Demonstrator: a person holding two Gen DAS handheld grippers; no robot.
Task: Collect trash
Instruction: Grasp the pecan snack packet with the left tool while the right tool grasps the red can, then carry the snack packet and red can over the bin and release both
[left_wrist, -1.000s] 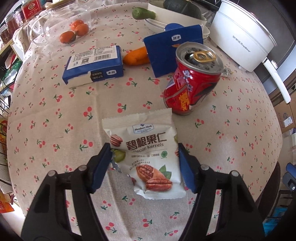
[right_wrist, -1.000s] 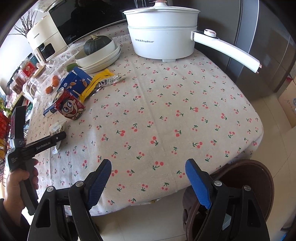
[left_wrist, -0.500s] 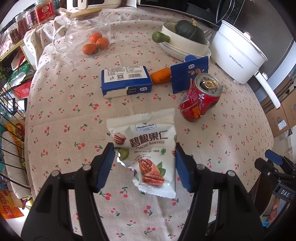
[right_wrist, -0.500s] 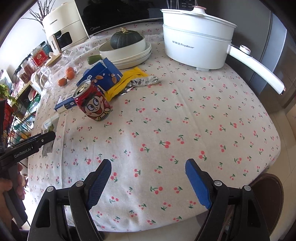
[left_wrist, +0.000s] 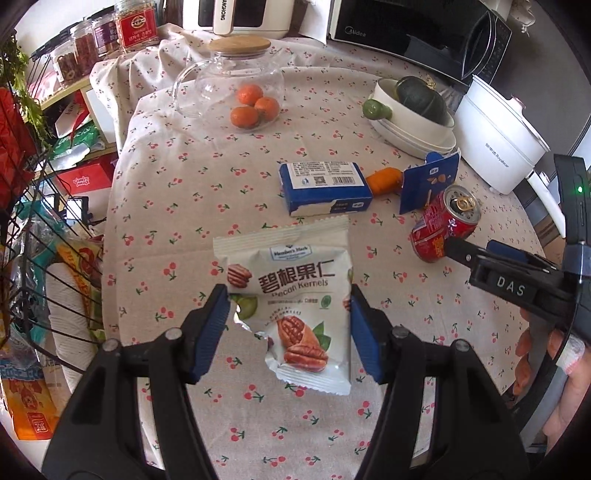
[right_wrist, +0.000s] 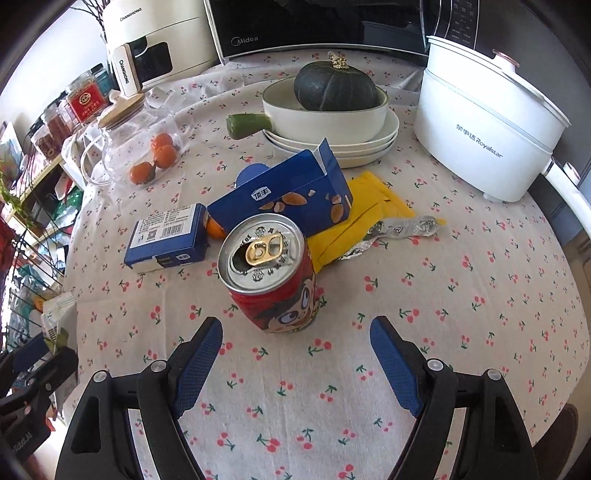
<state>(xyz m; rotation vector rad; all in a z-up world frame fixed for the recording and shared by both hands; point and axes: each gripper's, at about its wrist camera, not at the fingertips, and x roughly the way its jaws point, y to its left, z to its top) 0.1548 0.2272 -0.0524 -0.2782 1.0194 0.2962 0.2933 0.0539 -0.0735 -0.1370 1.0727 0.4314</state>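
We held the snack packet (left_wrist: 295, 302) clamped in our left gripper (left_wrist: 288, 328) above the table (left_wrist: 177, 206), our right gripper (right_wrist: 295, 354) gaping just short of the can (right_wrist: 273, 273), while a glass jar (right_wrist: 129, 147) held oranges (right_wrist: 159, 155) and a bowl (right_wrist: 325, 118) held a squash (right_wrist: 334, 88).

tablecloth (right_wrist: 461, 295) beige, small red cherry print. can (right_wrist: 273, 280) red, cartoon face, silver top. nut packet (left_wrist: 291, 306) white. two boxes (right_wrist: 284, 199) blue. wrapper (right_wrist: 369, 218) yellow. pumpkin (right_wrist: 334, 88) dark green.
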